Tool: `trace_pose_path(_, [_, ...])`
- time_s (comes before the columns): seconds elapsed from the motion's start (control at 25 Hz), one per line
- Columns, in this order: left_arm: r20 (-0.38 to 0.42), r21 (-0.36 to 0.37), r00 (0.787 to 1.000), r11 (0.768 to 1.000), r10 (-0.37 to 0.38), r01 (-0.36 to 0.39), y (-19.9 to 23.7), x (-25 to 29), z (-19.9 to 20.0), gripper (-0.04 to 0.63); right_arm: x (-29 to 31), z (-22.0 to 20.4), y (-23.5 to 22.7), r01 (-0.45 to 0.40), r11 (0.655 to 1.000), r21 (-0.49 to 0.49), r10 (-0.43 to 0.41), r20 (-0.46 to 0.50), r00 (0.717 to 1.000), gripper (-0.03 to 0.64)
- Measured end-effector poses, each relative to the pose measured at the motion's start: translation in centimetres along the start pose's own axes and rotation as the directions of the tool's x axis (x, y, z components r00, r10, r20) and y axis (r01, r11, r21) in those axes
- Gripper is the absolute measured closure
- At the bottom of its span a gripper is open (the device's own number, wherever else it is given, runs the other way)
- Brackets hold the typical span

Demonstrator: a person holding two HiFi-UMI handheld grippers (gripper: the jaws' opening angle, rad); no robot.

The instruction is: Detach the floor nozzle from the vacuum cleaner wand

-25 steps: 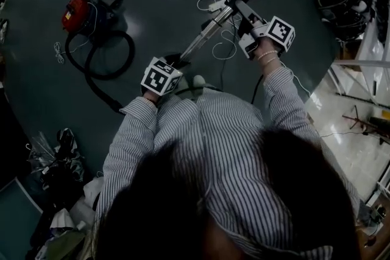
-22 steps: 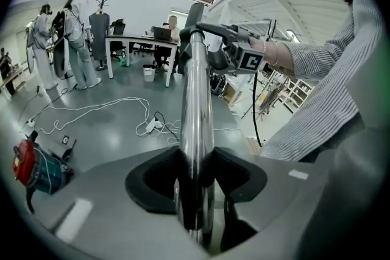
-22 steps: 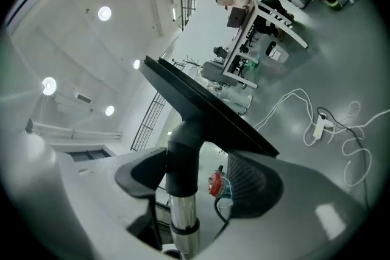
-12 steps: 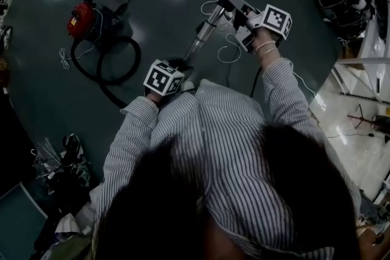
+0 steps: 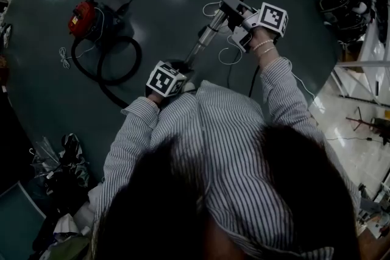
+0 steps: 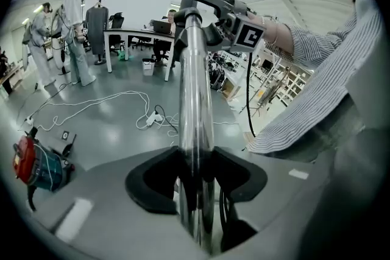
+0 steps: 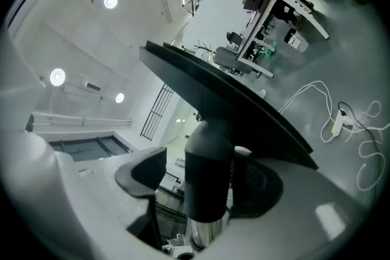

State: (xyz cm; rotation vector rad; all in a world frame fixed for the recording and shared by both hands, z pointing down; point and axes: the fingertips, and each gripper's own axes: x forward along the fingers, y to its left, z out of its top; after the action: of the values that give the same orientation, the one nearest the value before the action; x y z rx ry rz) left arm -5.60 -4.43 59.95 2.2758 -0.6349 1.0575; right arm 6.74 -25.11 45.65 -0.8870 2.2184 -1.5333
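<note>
my left gripper (image 6: 195, 179) clamped on chrome wand (image 6: 194, 94). my right gripper (image 7: 204, 192) clamped on black neck of floor nozzle (image 7: 244, 106), held up off floor. joint looks unseparated, so pulling nozzle off is left.

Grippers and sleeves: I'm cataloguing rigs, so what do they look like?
The left gripper and right gripper have pale grey bodies with black jaw pads; each carries a cube of black-and-white square markers. The sleeves are white with dark stripes; bracelets circle the right wrist.
</note>
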Motion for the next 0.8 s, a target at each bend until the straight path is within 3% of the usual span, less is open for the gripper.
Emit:
trace_pose_path(0.08, [-0.002,0.007,1.0,1.0,0.0,0.0,0.09,-0.01,0.01,0.416,0.3,0.06,-0.21,0.01,1.0,-0.018,-0.01,0.001,1.0,0.315])
trace_pose_path(0.2, [0.011,0.014,1.0,1.0,-0.005,0.005,0.25,-0.02,0.18,0.416,0.14,0.1,-0.66,0.031,1.0,-0.003,-0.031,0.022,0.999,0.436])
trace_pose_path(0.8, [0.098,0.013,0.994,0.999,-0.052,0.051,0.39,-0.77,0.89,0.416,0.03,0.81,-0.43,0.063,0.997,-0.043,-0.064,-0.01,0.998,0.44])
